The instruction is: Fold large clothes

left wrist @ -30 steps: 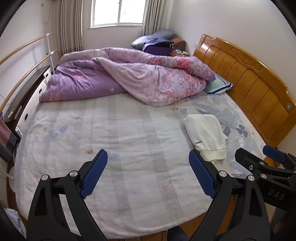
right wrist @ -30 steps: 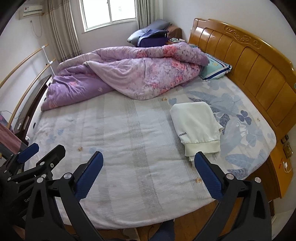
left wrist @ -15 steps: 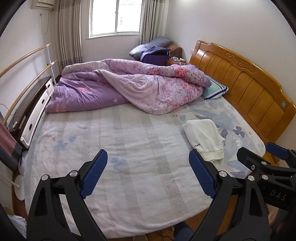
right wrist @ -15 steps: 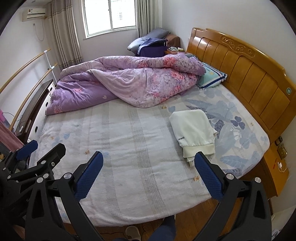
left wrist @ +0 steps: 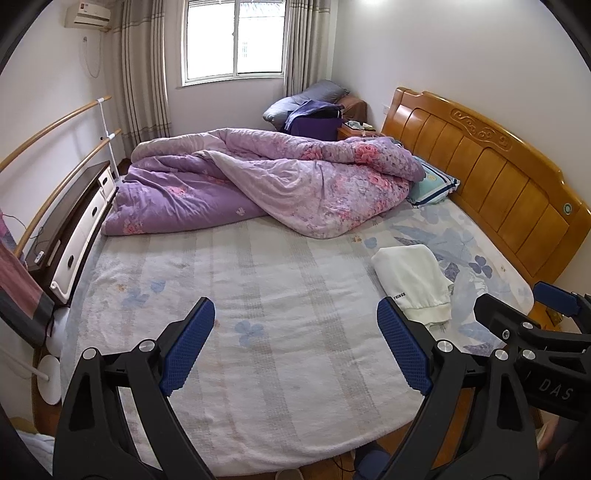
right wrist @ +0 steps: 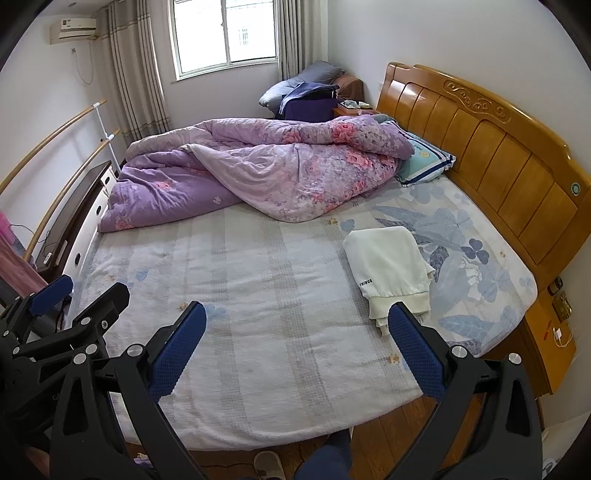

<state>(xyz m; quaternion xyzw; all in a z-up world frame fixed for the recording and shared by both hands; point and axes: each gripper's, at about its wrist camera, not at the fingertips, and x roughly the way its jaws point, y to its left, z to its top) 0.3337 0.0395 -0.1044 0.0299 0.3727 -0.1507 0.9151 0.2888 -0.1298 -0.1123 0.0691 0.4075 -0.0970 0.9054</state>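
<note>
there, folded white garment [right wrist: 389, 271] on bed [right wrist: 258, 332], beyond wide-open, empty right claw [right wrist: 297, 341].

On the folded white garment [right wrist: 388, 269] lying on the bed [right wrist: 258, 295], small dark capitals near the ribbed cuff read "THINGS"; from the left wrist view the same print shows on it [left wrist: 413, 280] just as clearly. The black body of the right hand-held gripper [left wrist: 546, 373], seen at the edge of the left view, carries pale letters "DAS". The air conditioner [left wrist: 88, 14] high on the wall has a small red mark, too blurred to read.
</note>
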